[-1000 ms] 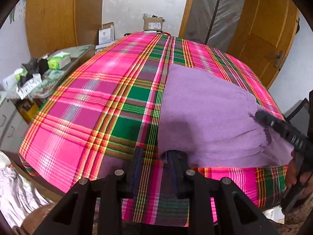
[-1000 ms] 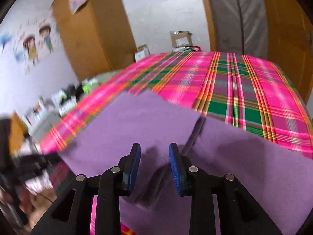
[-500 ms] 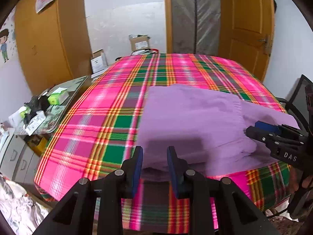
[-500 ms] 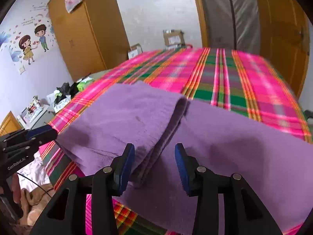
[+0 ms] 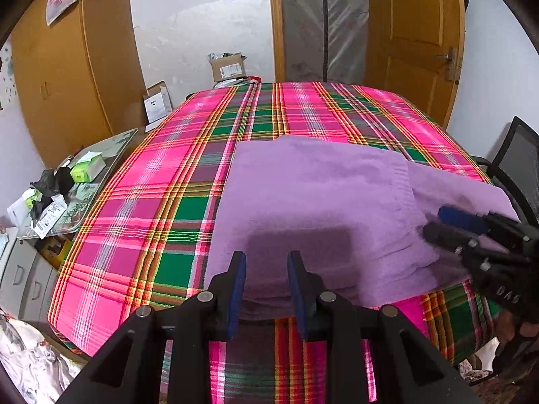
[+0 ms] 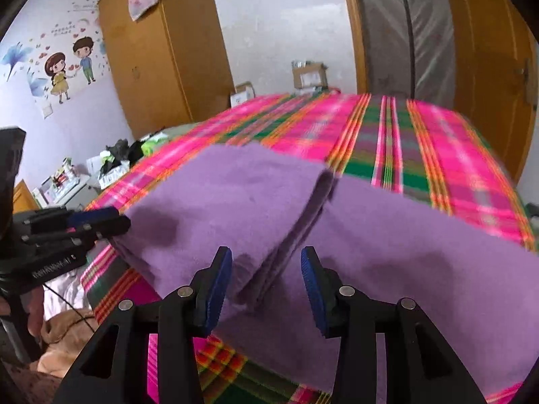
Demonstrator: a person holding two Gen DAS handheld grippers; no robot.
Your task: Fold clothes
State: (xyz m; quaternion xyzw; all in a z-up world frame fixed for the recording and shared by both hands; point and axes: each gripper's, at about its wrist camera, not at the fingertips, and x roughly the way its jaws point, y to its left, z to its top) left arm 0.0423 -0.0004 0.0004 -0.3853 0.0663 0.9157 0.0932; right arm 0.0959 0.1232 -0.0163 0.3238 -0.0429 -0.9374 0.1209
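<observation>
My left gripper (image 5: 266, 262) hangs at the near edge of the desk (image 5: 161, 181), its two blue-padded fingers parted with a clear gap and nothing between them. Straight ahead at twelve o'clock lies the purple garment (image 5: 313, 202), spread on the pink and green plaid cloth that covers the desk; its near hem sits just beyond my fingertips, apart from them as far as I can tell. The folded part is a thick stack whose layered edges show at the front. A single flatter layer runs on from it toward three o'clock, reaching the desk's right edge.

My right gripper (image 6: 266, 269) is parted wider, also empty-handed. Between its fingers, at twelve o'clock, I look onto the side edge of the folded stack, where the layers step down onto the flat part of the garment that fills the view from one to four o'clock. I cannot tell whether the pads (image 6: 219, 279) touch the fabric.

In the left view the right gripper shows at three o'clock, low over the garment's flat layer. In the right view the left gripper shows at nine o'clock, beside the stack's corner.

At ten o'clock from the left gripper stands a cluttered side table (image 5: 101, 155).
</observation>
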